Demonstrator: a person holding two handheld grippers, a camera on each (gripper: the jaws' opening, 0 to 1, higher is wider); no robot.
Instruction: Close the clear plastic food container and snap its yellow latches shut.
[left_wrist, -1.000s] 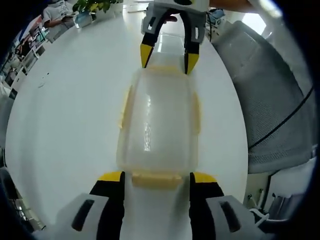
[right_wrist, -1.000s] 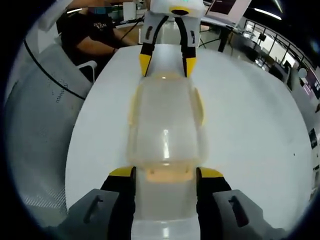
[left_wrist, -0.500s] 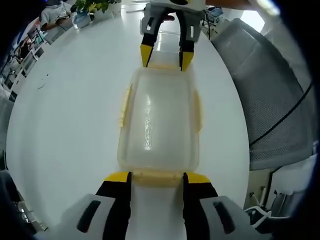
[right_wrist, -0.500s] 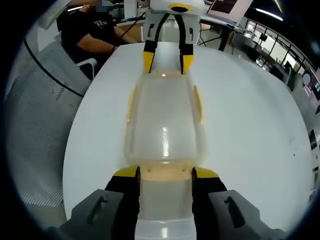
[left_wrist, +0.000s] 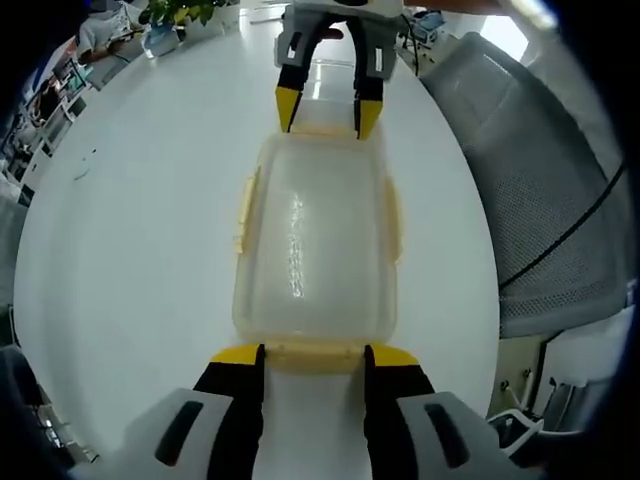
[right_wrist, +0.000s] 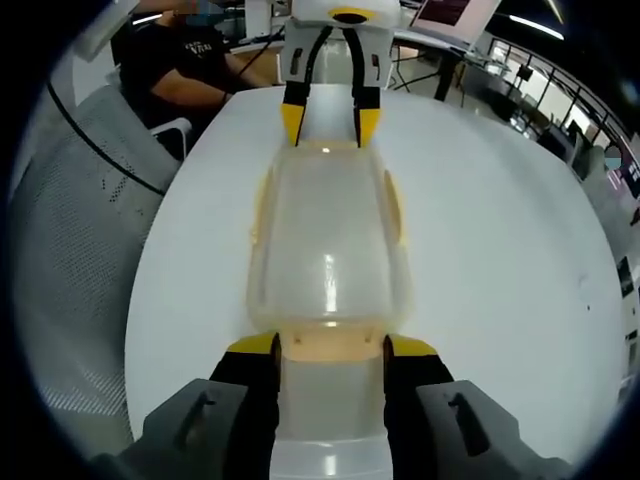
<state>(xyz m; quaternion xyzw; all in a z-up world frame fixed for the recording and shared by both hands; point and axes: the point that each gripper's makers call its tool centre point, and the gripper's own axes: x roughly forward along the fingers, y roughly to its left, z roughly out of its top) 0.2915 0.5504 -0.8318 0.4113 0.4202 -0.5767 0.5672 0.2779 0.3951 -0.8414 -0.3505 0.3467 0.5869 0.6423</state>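
Compared with a second ago, both grippers have narrowed and moved in against the container's end latches. The container (left_wrist: 315, 245) lies lid-on at the middle of the white table (left_wrist: 130, 230), long axis running between the two grippers. The left gripper (left_wrist: 313, 352) is closed on the near end latch (left_wrist: 315, 355). The right gripper (right_wrist: 330, 346) is closed on the opposite end latch (right_wrist: 330, 345). A mesh chair (right_wrist: 90, 250) stands beside the table.
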